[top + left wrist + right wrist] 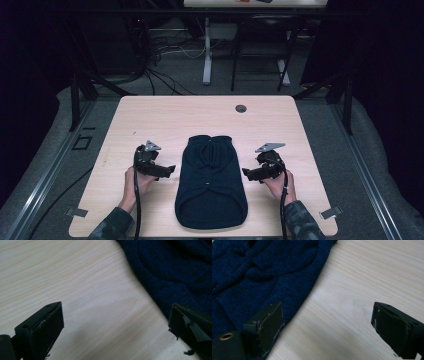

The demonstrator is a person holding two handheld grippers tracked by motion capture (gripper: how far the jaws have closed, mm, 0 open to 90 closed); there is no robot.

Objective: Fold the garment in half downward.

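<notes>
A dark navy knitted garment (211,181) lies folded flat in the middle of the light wooden table (165,115), collar end away from me. My left gripper (170,170) hovers just off its left edge, open, jaws wide with bare wood between them; the knit (175,272) shows at the upper right of the left gripper view. On the opposite side, my right gripper (246,173) is also open, close to the garment's right edge. In the right gripper view the blue knit (262,277) lies at the left, one jaw over its edge.
A round cable hole (241,108) sits near the table's far edge. Beyond the table stand a white desk leg (207,55), dark chair legs and floor cables. Bare wood surrounds the garment on all sides.
</notes>
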